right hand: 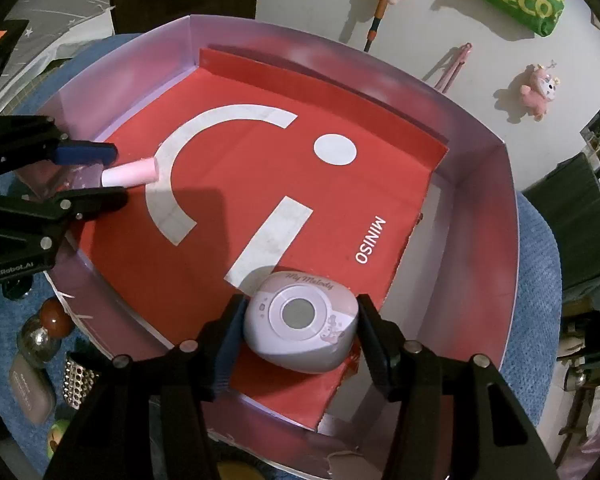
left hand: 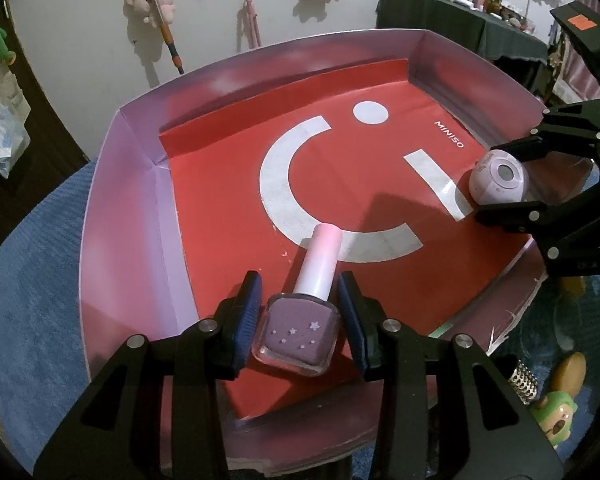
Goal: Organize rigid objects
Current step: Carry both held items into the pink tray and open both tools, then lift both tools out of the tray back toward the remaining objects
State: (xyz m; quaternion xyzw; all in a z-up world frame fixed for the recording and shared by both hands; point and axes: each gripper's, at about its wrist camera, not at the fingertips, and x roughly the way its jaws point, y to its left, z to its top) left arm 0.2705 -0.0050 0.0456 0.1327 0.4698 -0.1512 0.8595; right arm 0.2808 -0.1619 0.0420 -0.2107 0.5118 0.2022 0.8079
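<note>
Left black two-finger gripper [left hand: 299, 322] clenched on a square purple nail-polish bottle with a pale pink cap [left hand: 299, 334], blue pads pressed to both glass sides, bottle low over the near edge of the red paper liner with white MINISO smile print [left hand: 228, 216]. Right black two-finger gripper [right hand: 300, 334] grasping a rounded lilac plastic My Melody device with a grey round window [right hand: 302, 316], pads against its flanks, at the liner's opposite near corner beside the white bar of the print. Both inside a shallow purple-pink cardboard tray [left hand: 132, 208]; walls upright on the far and side edges, near rim low and torn. Wide bare red floor between the two grippers and toward the far wall. Tray resting on a blue textured cloth [left hand: 32, 300]. Beyond the near rim, a perforated metal cylinder [right hand: 76, 384] and a green toy figure [left hand: 556, 420], partly cut off by gripper bodies. Contact of bottle base or device underside with the liner hidden by fingers: cannot tell.
</note>
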